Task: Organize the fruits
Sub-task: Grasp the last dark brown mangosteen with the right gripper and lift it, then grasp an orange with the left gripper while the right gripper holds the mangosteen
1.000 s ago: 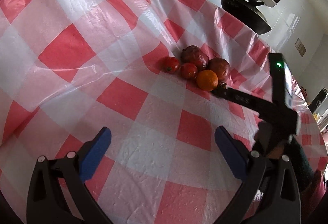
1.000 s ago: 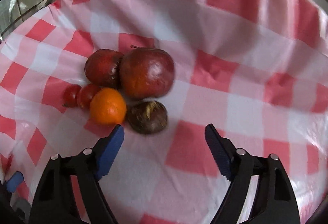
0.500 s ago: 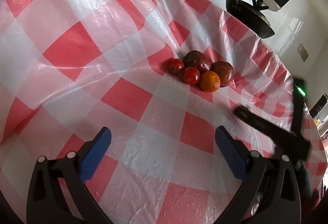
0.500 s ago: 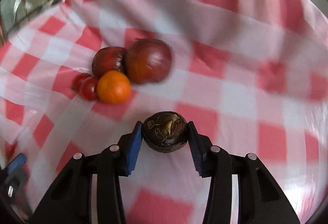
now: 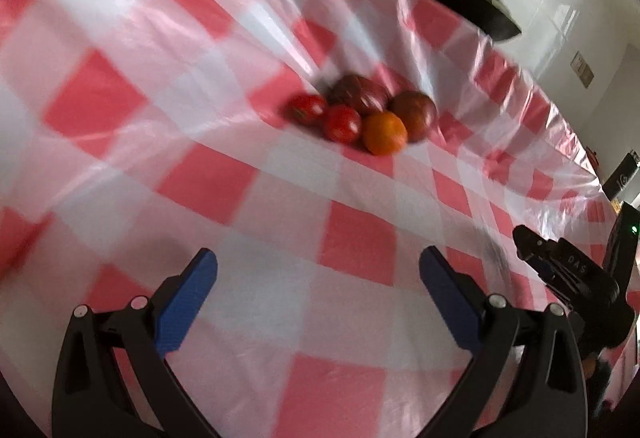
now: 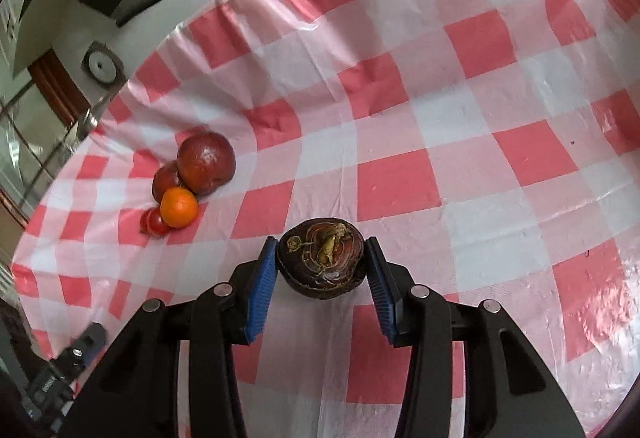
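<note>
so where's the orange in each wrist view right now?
Left wrist: the orange sits right of centre in the upper half, at the front of the fruit cluster.
Right wrist: the orange is left of centre, mid-height, below the big dark red fruit.
Shared landmark: that big dark red fruit, touching the orange in both views.

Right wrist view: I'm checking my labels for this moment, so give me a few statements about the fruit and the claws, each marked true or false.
1. The right claw grips a dark brown fruit. True.
2. The orange touches the held fruit. False: it sits apart, in the cluster.
3. The left claw is open and holds nothing. True.
4. The fruits rest on a plate. False: they lie on the checked tablecloth.
</note>
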Demonstrator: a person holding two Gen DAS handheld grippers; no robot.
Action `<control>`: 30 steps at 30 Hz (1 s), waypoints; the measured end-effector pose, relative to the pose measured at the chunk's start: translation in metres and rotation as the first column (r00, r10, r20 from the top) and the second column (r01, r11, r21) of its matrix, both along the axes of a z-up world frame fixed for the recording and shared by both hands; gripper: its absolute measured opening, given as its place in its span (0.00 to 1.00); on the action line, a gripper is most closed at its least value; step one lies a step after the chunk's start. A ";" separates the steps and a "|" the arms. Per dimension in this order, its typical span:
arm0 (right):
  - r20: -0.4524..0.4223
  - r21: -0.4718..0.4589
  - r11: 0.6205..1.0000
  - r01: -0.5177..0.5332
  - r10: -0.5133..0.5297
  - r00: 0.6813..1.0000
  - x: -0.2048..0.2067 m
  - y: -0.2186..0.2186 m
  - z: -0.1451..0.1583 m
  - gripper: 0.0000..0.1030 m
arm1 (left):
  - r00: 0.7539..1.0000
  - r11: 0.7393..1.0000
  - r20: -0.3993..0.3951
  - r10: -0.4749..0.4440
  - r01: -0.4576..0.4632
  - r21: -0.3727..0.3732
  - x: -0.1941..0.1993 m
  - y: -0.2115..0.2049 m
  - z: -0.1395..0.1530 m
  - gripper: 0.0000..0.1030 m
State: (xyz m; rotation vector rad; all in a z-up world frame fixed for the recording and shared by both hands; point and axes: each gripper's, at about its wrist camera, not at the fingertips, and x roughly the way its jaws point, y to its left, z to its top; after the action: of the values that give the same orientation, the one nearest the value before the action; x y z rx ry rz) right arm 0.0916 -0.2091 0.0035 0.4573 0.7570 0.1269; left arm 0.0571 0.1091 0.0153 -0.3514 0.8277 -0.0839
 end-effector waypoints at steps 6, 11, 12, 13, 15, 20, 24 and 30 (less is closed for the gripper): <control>0.004 0.012 1.000 -0.013 0.013 1.000 -0.002 0.002 0.001 0.43 | 0.999 0.998 -0.040 0.004 -0.002 0.070 0.063 -0.059 -0.006 0.97; 0.002 0.011 1.000 -0.024 0.024 1.000 0.000 0.004 -0.001 0.43 | 0.996 0.987 -0.065 0.055 -0.044 0.157 0.116 -0.083 -0.008 0.78; 0.000 0.009 1.000 -0.026 0.026 1.000 0.000 0.004 -0.001 0.43 | 0.995 0.984 -0.065 0.069 -0.058 0.169 0.124 -0.083 -0.009 0.76; 0.000 0.008 1.000 -0.028 0.028 1.000 0.000 0.004 -0.001 0.43 | 0.994 0.979 -0.066 0.090 -0.076 0.189 0.132 -0.084 -0.009 0.74; 0.001 0.010 1.000 -0.028 0.028 1.000 0.000 0.004 -0.001 0.43 | 0.992 0.975 -0.064 0.110 -0.095 0.199 0.142 -0.084 -0.009 0.66; 0.006 0.014 1.000 -0.027 0.027 1.000 0.000 0.004 0.000 0.43 | 0.998 0.986 -0.032 0.050 -0.044 0.161 0.123 -0.083 -0.008 0.45; 0.010 0.016 1.000 -0.027 0.027 1.000 -0.001 0.004 0.000 0.43 | 1.000 0.988 0.015 -0.021 0.018 0.155 0.068 -0.082 0.004 0.45; 0.011 0.017 0.999 -0.027 0.027 1.000 -0.001 0.003 0.000 0.43 | 0.998 0.997 0.050 -0.028 0.024 0.074 -0.026 -0.055 0.007 0.45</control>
State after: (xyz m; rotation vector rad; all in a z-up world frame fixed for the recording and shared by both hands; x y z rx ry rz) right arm 0.0909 -0.2058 0.0036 0.4629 0.7518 0.1614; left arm 0.0307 0.0542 0.0219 -0.2682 0.7833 -0.0864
